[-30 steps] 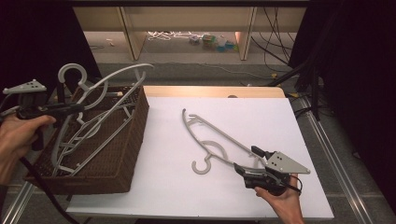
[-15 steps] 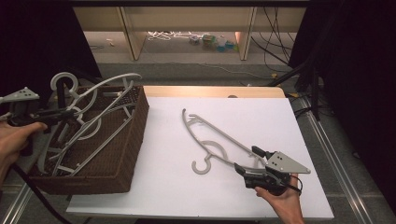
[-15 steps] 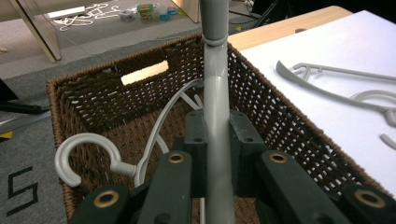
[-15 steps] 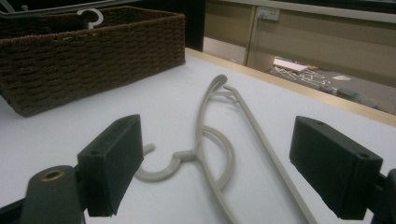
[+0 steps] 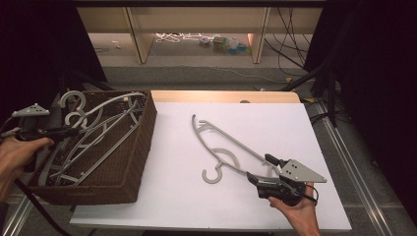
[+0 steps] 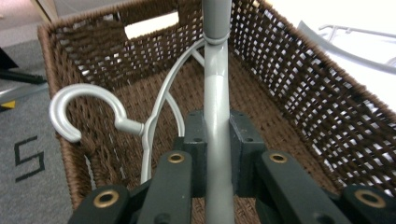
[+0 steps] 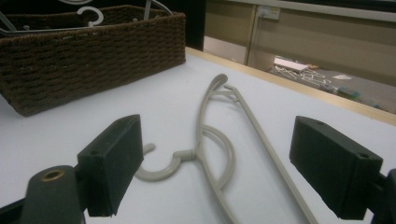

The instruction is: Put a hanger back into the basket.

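Observation:
A grey plastic hanger lies flat on the white table, hook toward the front. My right gripper stands open at the hanger's near right end; in the right gripper view the hanger runs between the spread fingers. At the left, a brown wicker basket holds several grey hangers. My left gripper reaches over the basket's left rim. It is shut on the bar of one hanger, which points into the basket. Another hanger's hook rests against the basket wall.
The white table's front edge lies just below my right hand. A wooden strip runs along the back edge. Metal rails flank the table on the right. Shelving and cables sit on the floor beyond.
My left gripper has moved down and left, lowering its hanger from above the basket to inside it. The right gripper and the table hanger have stayed put.

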